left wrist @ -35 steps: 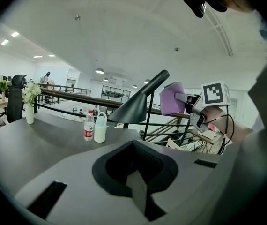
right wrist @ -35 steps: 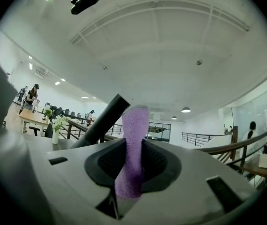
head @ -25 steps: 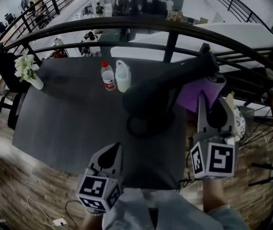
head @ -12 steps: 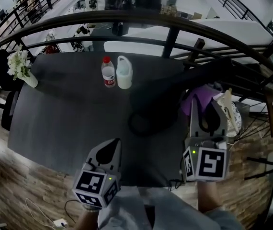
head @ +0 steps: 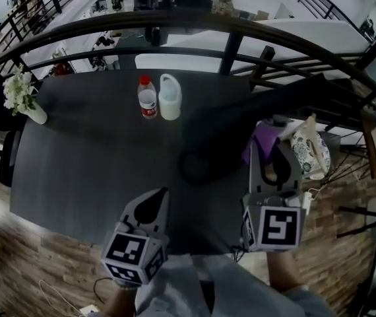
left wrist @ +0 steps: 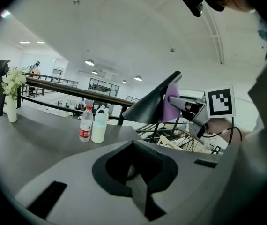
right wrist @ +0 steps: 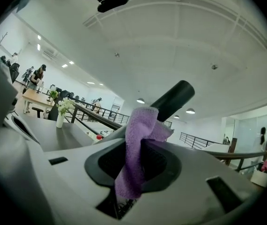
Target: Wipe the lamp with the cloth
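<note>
The black lamp [head: 241, 121] stands at the table's right side, its round base [head: 194, 167] near the middle and its shade slanting up to the right. In the left gripper view the shade [left wrist: 150, 104] is a dark cone. My right gripper [head: 272, 152] is shut on a purple cloth [head: 262, 140], which it holds beside the lamp's shade. The right gripper view shows the cloth [right wrist: 136, 158] bunched between the jaws with the lamp's stem [right wrist: 173, 100] just behind it. My left gripper [head: 154, 200] hangs over the table's near edge, shut on nothing.
A water bottle [head: 148, 98] and a white jug [head: 169, 96] stand at the back of the dark table [head: 82, 157]. A vase of white flowers [head: 20, 98] sits at the far left corner. A black railing [head: 175, 25] runs behind. A patterned bag [head: 310, 152] lies beyond the table's right edge.
My right gripper and the cloth have drawn back toward me and slightly left along the lamp. The left gripper has barely moved.
</note>
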`<state>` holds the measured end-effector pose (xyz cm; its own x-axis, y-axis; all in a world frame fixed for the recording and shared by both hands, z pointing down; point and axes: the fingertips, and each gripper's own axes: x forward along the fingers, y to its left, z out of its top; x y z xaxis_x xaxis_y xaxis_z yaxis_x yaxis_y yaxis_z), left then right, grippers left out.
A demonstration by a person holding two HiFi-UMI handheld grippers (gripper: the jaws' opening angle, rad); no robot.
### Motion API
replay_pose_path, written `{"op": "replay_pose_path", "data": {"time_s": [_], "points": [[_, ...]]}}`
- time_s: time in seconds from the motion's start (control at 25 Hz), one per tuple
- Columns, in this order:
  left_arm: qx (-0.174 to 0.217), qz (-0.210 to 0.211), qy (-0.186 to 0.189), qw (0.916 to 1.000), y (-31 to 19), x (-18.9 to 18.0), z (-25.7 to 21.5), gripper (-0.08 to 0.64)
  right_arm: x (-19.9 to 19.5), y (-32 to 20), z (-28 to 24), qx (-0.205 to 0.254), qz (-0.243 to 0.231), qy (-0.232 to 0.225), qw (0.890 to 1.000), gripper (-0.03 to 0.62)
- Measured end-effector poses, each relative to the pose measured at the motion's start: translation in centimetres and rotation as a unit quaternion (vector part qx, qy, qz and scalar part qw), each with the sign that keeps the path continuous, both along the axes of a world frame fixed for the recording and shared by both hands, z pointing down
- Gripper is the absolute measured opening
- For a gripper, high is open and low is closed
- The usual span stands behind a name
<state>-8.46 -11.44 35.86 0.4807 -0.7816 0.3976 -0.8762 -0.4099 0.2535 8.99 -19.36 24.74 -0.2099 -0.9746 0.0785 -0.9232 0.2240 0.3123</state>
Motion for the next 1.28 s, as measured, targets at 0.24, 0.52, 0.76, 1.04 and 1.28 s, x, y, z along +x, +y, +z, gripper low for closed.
{"op": "replay_pose_path", "data": {"time_s": [0.24, 0.52, 0.76, 1.04, 1.28], "points": [[-0.001, 0.004, 0.006, 1.0, 0.0, -0.7, 0.1, 0.005, -1.9, 0.7, 0.8, -0.01, -0.003, 0.01, 1.0, 0.089], [-0.002, 0.009, 0.013, 0.9999, 0.0, -1.1, 0.4, 0.005, -4.0, 1.5, 1.3, -0.02, -0.022, 0.031, 0.999, 0.088], [0.0, 0.011, 0.014, 0.9998, -0.3, -1.7, 0.5, 0.005, -6.4, 1.9, 1.6, -0.03, -0.047, 0.05, 0.997, 0.089], [0.001, 0.002, 0.019, 0.9998, -0.4, -2.4, 0.6, 0.005, -9.4, 2.2, 2.5, -0.051, -0.08, 0.058, 0.994, 0.089], [-0.001, -0.008, 0.026, 0.9996, -0.3, -3.4, 0.6, 0.005, -12.7, 1.9, 3.0, -0.064, -0.12, 0.062, 0.989, 0.089]]}}
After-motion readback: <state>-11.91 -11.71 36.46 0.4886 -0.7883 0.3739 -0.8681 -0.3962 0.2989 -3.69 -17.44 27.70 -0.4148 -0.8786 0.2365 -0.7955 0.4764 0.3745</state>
